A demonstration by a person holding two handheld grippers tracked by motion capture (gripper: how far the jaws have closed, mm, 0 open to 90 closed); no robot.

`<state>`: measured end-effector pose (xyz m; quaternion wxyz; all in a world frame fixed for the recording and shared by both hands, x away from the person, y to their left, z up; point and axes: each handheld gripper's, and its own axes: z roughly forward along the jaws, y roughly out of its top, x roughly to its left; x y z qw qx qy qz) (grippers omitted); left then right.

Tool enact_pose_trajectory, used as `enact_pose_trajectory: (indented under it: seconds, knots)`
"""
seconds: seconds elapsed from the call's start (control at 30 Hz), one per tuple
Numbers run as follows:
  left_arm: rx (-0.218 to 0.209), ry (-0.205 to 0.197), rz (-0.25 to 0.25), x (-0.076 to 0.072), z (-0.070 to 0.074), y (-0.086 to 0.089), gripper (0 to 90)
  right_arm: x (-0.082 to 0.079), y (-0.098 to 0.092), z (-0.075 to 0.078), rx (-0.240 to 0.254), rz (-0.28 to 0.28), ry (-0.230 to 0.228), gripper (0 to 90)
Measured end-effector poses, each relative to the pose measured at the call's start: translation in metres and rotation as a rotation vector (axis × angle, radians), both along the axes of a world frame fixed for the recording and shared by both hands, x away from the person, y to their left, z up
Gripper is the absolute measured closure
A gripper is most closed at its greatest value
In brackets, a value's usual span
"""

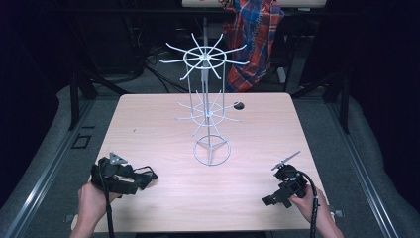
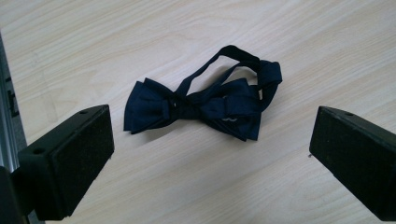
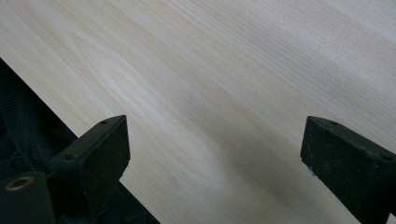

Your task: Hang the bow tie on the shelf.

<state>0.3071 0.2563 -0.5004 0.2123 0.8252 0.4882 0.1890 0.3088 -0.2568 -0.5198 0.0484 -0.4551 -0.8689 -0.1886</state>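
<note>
At a pale wooden table [image 1: 163, 129], you hold the left gripper [image 2: 210, 154] with its jaws spread wide over a dark navy fabric bow tie with a looped neck strap [image 2: 201, 105], which lies flat on the wood near the table's front left corner, just ahead of the jaws and untouched by either; the right gripper [image 3: 212, 154] likewise stands wide apart over bare wood near the front right, holding nothing. The step in hand looks to be picking up the bow tie, perhaps for the white wire two-tier display rack [image 1: 208, 106] standing mid-table; to do it well, lower the left gripper squarely so both jaws bracket the centre knot, where the cloth is thickest; a pinch on a wing alone may let the tie droop or slip; keep the strap loop free. The left gripper view gives the tie's folds and strap plainly; from the high view it is a dark shape [image 1: 143, 174] beside the left gripper [image 1: 130, 178], yet that view alone places the rack and the right gripper [image 1: 277, 196] well apart.
</note>
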Motion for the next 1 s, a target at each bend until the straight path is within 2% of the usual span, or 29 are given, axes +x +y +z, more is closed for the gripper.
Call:
enact_pose_trajectory:
  seconds: [0.13, 0.27, 0.33, 0.37, 0.47, 0.57, 0.6, 0.83, 1.0]
  knots:
    - [0.008, 0.003, -0.011, 0.002, -0.001, -0.006, 0.2, 0.000, 0.000, 0.000, -0.013, 0.007, 0.001, 7.8]
    - [0.012, 0.011, -0.023, 0.004, -0.003, -0.011, 0.2, 0.000, 0.001, -0.001, -0.003, 0.003, 0.002, 7.8]
    - [0.014, 0.012, -0.024, 0.005, -0.004, -0.015, 0.2, 0.001, 0.001, -0.001, -0.016, 0.011, 0.007, 7.8]
    - [0.014, 0.012, -0.024, 0.005, -0.004, -0.015, 0.3, -0.001, 0.002, -0.002, 0.000, -0.018, -0.004, 7.8]
    - [0.033, 0.027, -0.045, 0.010, -0.008, -0.023, 1.4, 0.000, 0.001, -0.002, -0.005, -0.004, 0.005, 7.8]
    - [0.040, 0.038, -0.061, 0.012, -0.010, -0.027, 5.8, 0.001, 0.000, -0.002, -0.012, 0.008, 0.011, 7.8]
    - [0.046, 0.056, -0.078, 0.016, -0.013, -0.032, 8.5, 0.001, 0.001, -0.002, -0.006, 0.005, 0.012, 7.8]
    - [0.068, 0.075, -0.105, 0.021, -0.019, -0.042, 18.5, 0.001, 0.002, -0.003, -0.008, 0.003, 0.017, 7.9]
    - [0.075, 0.085, -0.125, 0.023, -0.020, -0.045, 31.9, 0.001, 0.002, -0.003, -0.008, 0.003, 0.020, 7.9]
